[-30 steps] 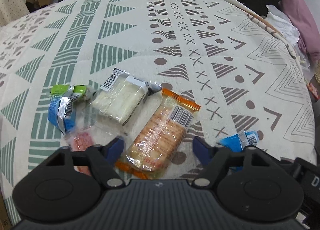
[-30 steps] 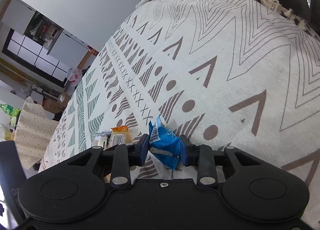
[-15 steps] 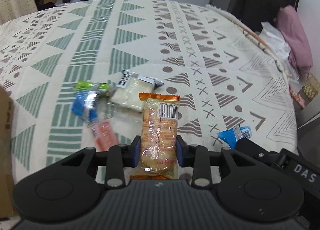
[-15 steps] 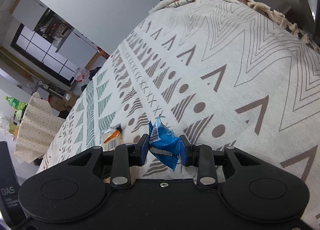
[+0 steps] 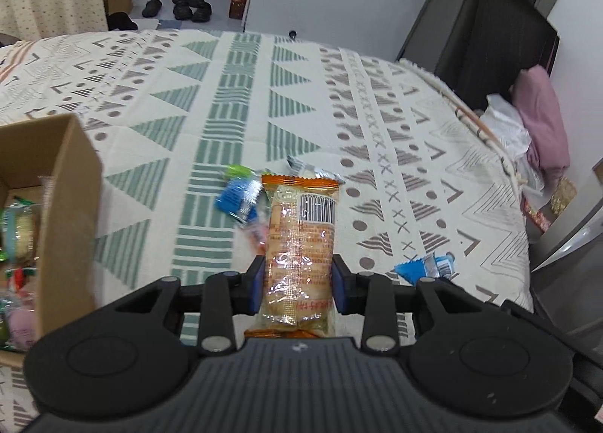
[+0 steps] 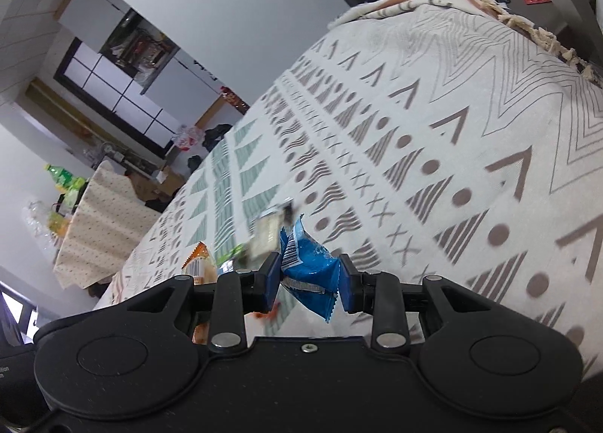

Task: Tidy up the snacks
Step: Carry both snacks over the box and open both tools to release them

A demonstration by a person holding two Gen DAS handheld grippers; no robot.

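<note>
My left gripper [image 5: 297, 284] is shut on an orange cracker packet [image 5: 299, 244], which stands lifted above the patterned cloth. In the left wrist view a cardboard box [image 5: 71, 214] with several snacks inside shows at the left edge. On the cloth behind the packet lie a blue and green packet [image 5: 238, 195], a silver-ended packet [image 5: 307, 168] and a pink sweet [image 5: 256, 235]. My right gripper [image 6: 309, 278] is shut on a blue snack packet [image 6: 307, 263], held off the cloth. That same blue packet [image 5: 426, 267] appears at the right in the left wrist view.
The patterned cloth [image 5: 233, 109] covers a round table. A black chair [image 5: 501, 45] with pink cloth [image 5: 542, 120] stands at the far right. Shoes [image 5: 188, 9] lie on the floor beyond the table, and a second covered table [image 6: 101, 214] stands at the left.
My left gripper shut on the orange cracker packet, lifted it off the cloth and moved left until the cardboard box came into view. My right gripper rose a little with the blue packet.
</note>
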